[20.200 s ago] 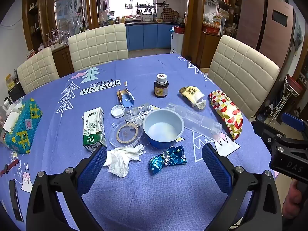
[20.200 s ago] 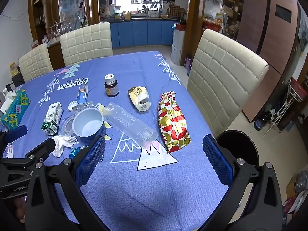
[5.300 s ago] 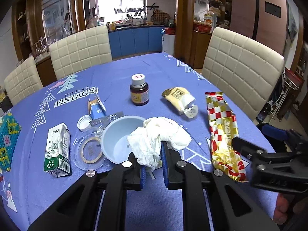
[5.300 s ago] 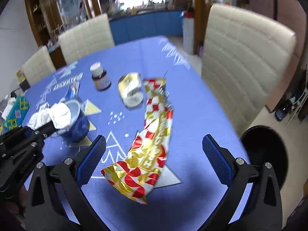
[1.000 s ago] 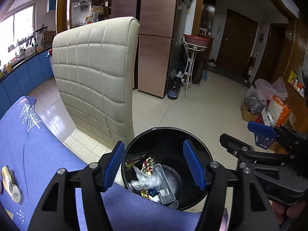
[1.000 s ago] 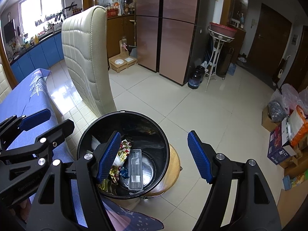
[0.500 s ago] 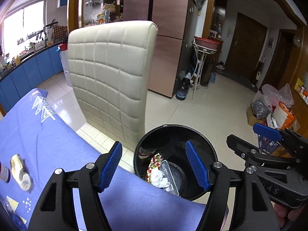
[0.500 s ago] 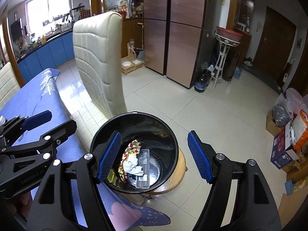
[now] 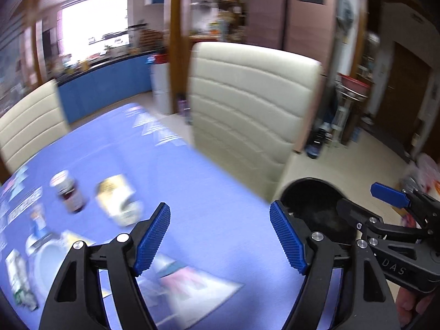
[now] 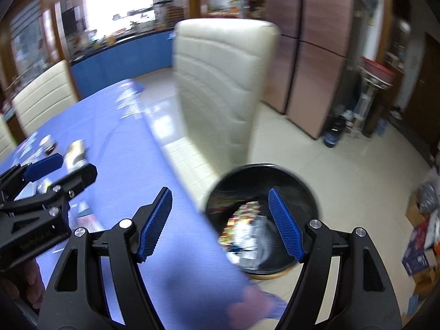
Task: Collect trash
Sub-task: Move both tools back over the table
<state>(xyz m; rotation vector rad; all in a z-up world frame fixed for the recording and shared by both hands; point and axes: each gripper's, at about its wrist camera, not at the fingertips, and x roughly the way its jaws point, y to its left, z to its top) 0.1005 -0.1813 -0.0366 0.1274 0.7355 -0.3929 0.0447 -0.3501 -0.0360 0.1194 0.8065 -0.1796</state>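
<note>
Blue ribbed pads line both fingers of the left gripper [image 9: 220, 236], which the left wrist view shows spread wide with nothing between them, held above the purple-blue cloth of the surface [image 9: 214, 192]. The frame is motion-blurred. On the surface, to the left of the gripper, stand a dark bottle with a white cap [image 9: 67, 191] and, just beside it, a yellow and white packet [image 9: 119, 203]. Nearer the left edge lie a pale blue bowl [image 9: 45, 258] and a green and white carton [image 9: 18, 277]; a blue and white item behind the bowl is too blurred to identify. A cream padded chair [image 9: 247, 118] stands at the far edge of the surface. The black trash bin [image 9: 316, 200] sits on the tiled floor beside that chair, partly hidden by the right finger. The right gripper [image 9: 390, 195] enters from the right, over the bin area.

The right wrist view shows the right gripper [image 10: 220, 220] likewise spread apart and holding nothing. The trash bin [image 10: 291, 176] lies beneath and between its fingers, off the edge of the surface [image 10: 132, 137]. Collected trash [image 10: 244, 228], including red and gold wrapping and pale material, lies inside the bin, blurred. The left gripper [image 10: 52, 170] shows at the left, over the surface, with the bottle [image 10: 48, 144] and packet [image 10: 77, 151] beyond it.
</note>
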